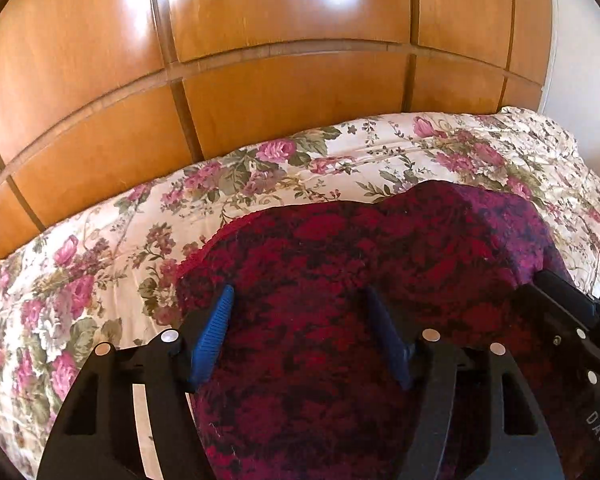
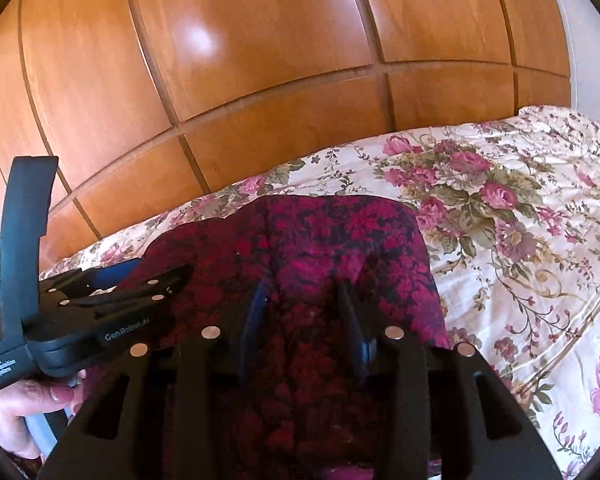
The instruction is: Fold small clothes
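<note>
Wooden wardrobe (image 1: 260,80) behind bed. Floral bedspread (image 1: 100,248) covers bed. Dark red patterned garment (image 1: 320,280) lies on bedspread under both grippers. Left gripper (image 1: 300,312) jaws apart over garment, fabric between blue pads, not pinched. Right gripper (image 2: 304,304) narrower, fabric bunched between fingers; grip cannot tell. Hand (image 2: 16,408) holds left gripper's handle.

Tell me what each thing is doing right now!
red cloth, rumpled on the bedspread, partly raised.
left gripper, open, fingers astride the cloth.
right gripper, seemingly shut on a bunch of cloth.
bedspread, spread out, slightly creased.
wardrobe doors, shut.
</note>
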`<state>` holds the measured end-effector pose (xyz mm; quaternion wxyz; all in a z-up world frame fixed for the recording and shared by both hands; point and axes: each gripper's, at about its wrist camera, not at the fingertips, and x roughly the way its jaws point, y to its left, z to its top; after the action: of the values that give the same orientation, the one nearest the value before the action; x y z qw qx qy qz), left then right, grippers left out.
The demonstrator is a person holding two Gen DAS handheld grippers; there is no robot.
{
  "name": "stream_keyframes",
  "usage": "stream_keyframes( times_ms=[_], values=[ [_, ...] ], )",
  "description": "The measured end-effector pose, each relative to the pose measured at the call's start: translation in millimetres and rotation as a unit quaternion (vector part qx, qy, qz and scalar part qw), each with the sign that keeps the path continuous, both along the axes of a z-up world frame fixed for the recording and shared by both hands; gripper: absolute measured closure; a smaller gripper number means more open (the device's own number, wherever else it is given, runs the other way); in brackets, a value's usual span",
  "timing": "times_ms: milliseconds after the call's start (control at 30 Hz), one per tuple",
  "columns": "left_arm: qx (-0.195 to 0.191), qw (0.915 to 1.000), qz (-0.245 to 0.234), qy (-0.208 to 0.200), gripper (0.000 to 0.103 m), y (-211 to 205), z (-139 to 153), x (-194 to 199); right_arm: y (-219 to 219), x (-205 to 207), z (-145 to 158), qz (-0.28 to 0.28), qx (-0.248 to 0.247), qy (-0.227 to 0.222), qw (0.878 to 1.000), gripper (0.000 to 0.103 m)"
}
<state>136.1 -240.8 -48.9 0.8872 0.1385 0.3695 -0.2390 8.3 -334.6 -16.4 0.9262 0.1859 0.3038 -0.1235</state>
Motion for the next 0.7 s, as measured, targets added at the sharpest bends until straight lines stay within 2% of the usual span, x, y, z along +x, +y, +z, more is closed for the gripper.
stream_keyframes(
  times_ms=[200, 267, 333, 700],
  values=[
    [-0.002, 0.9995, 0.001, -0.032, 0.035, 4, 4, -13, 2, -3, 0, 0.002, -0.008, -0.007, 1.0, 0.065],
    [0.002, 0.9991, 0.003, -0.042, 0.032, 7, 6, -18, 3, -5, 0, 0.001, -0.012, -0.009, 1.0, 0.065],
    [0.002, 0.9988, 0.01, -0.047, 0.024, 10, 8, -22, 4, -6, 0, 0.001, -0.013, -0.011, 1.0, 0.064],
    [-0.049, 0.9981, 0.03, -0.02, 0.012, 39, 14, -49, 9, -18, 0, 0.001, -0.019, -0.025, 1.0, 0.063]
  ],
)
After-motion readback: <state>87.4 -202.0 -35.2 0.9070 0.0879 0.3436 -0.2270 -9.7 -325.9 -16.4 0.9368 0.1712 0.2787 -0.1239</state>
